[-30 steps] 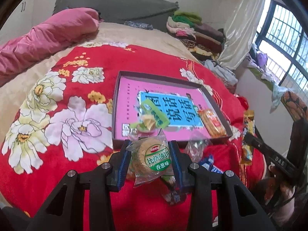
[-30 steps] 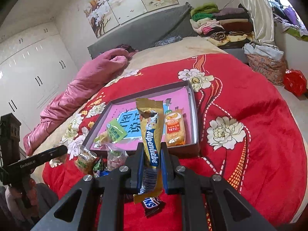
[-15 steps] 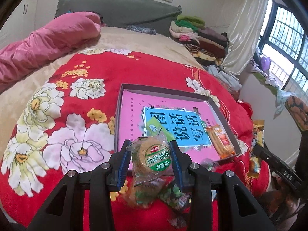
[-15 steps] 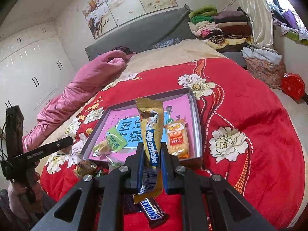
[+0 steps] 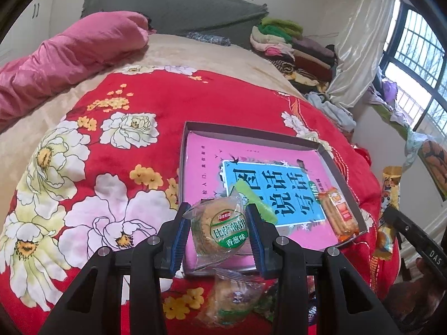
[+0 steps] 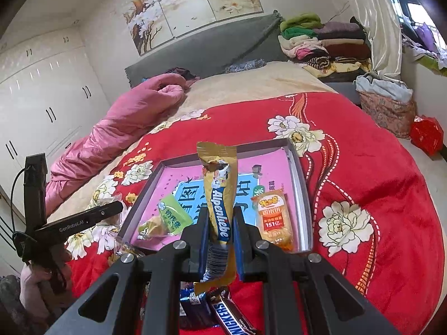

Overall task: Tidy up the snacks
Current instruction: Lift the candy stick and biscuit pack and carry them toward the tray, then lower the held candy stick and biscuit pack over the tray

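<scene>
A big red blanket (image 5: 195,117) with flowers was spread over the bed, and a flat box (image 5: 251,135) with a pink bottom was laid on it. A green packet (image 6: 170,219) and an orange packet (image 6: 273,219) were seen lying inside the box.

Only in the right wrist view were white cupboards (image 6: 42,89) shown, and a Snickers bar (image 6: 232,318) on the blanket just under the fingers. Only in the left wrist view was a clear cake packet (image 5: 234,298) shown on the blanket before the box's near edge.

The left gripper (image 5: 218,231) was tipped downward over the near edge of the box. Its jaws were pressed against a round biscuit packet (image 5: 220,230), which was held up between them. The right gripper (image 6: 220,231) was tipped downward too, near the box's front edge. Its jaws were squeezed tight on a long gold Alpenliebe stick (image 6: 219,195), which was held standing up.
</scene>
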Demonstrator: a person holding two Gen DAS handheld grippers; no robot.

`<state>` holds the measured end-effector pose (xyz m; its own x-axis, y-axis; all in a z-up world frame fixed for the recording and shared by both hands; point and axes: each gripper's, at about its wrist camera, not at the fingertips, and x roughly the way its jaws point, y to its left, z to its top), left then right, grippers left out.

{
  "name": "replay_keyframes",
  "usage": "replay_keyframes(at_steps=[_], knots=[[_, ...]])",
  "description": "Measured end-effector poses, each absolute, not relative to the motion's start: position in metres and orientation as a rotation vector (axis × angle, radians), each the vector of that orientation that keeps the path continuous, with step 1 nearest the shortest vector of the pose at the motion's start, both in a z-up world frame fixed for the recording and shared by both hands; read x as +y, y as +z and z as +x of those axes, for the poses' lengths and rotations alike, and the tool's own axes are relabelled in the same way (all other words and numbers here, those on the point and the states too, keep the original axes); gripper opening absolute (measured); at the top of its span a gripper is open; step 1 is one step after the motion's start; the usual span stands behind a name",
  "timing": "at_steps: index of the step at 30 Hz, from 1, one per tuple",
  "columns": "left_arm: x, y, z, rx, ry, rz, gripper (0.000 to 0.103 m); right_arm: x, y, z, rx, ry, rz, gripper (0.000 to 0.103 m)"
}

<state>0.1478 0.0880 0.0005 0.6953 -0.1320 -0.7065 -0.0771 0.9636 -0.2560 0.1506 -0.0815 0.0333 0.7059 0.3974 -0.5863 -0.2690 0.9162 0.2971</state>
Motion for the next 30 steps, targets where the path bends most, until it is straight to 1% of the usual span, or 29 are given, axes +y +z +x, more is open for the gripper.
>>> replay_keyframes(at_steps=[12, 23, 30], knots=[[0.099, -0.012, 0.17, 0.822, -0.014, -0.217, 0.041, -0.079, 0.029, 0.169, 0.698, 0.362, 0.228, 0.016], [0.082, -0.029, 0.184, 0.869, -0.027, -0.125, 0.041, -0.078, 0.026, 0.178, 0.699, 0.354, 0.236, 0.016], [0.072, -0.037, 0.188, 0.908, -0.076, -0.132, 0.041, -0.08, 0.018, 0.186, 0.708, 0.352, 0.252, 0.016]])
